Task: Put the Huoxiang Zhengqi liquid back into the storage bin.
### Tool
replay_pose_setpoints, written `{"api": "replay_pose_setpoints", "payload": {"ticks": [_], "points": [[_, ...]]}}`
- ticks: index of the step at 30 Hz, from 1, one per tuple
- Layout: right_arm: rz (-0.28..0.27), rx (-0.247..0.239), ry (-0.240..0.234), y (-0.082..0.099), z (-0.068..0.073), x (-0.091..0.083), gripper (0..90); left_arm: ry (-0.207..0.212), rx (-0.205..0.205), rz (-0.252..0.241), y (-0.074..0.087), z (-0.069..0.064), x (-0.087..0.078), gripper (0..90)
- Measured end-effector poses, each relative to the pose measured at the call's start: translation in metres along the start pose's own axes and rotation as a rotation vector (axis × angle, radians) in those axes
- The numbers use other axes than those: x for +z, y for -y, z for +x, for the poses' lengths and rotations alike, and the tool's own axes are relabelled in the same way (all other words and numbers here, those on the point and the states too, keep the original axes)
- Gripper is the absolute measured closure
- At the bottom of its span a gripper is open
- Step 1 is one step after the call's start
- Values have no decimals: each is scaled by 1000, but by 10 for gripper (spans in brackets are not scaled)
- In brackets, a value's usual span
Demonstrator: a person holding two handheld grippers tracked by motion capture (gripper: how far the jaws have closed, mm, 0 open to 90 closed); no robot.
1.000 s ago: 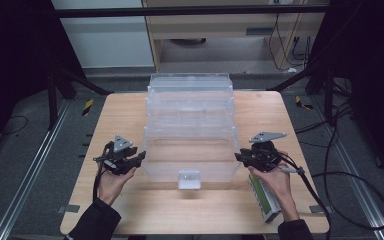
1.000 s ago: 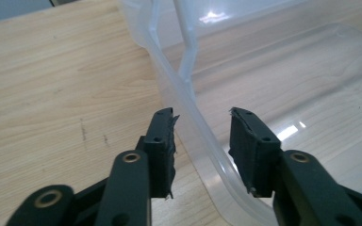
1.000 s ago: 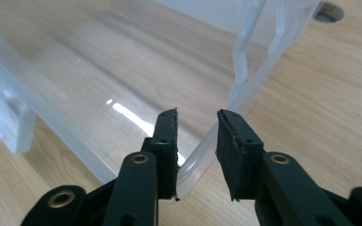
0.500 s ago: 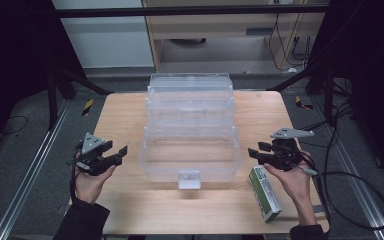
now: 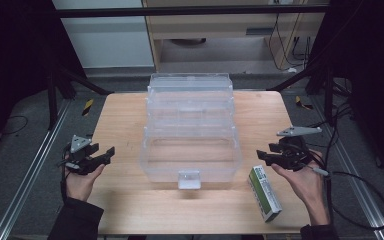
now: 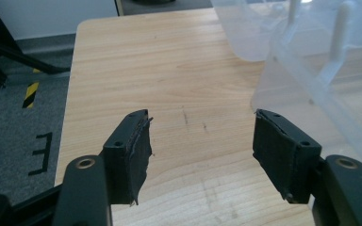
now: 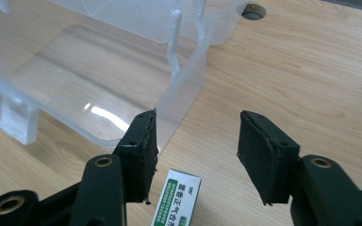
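A pale rectangular wooden table [image 5: 125, 112] carries 2 things — a clear plastic tiered organiser box [image 5: 190, 135], opened out in steps at its middle, and a small green-and-white cardboard carton [image 5: 264, 193] lying flat. The carton sits just below the right gripper's fingers [image 7: 139, 150], the box's front corner just beyond them.

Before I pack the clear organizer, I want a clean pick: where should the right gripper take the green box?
Grip the green box across its two long sides near the middle, coming from above with the right gripper. It lies flat on the table, long and narrow, with free space on both sides, probably narrow enough for the open jaws.
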State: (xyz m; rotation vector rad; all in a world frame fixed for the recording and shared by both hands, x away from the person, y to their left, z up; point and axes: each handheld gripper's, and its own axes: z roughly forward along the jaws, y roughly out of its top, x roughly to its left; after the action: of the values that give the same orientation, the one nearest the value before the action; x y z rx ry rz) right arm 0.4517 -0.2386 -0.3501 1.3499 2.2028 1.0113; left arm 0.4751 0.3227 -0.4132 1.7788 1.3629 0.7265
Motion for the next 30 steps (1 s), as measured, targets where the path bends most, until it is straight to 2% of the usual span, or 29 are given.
{"api": "replay_pose_setpoints", "payload": {"ticks": [5,12,20,30], "points": [[45,13,-7,0,2,-3,493,-9,-12,27,4,7,5,352],[103,12,9,-1,7,-10,487,-16,-9,44,6,9,9,348],[162,13,2,-1,13,-10,483,-23,-5,76,11,12,16,341],[240,6,-5,2,23,-8,502,-29,-10,80,11,13,15,340]]}}
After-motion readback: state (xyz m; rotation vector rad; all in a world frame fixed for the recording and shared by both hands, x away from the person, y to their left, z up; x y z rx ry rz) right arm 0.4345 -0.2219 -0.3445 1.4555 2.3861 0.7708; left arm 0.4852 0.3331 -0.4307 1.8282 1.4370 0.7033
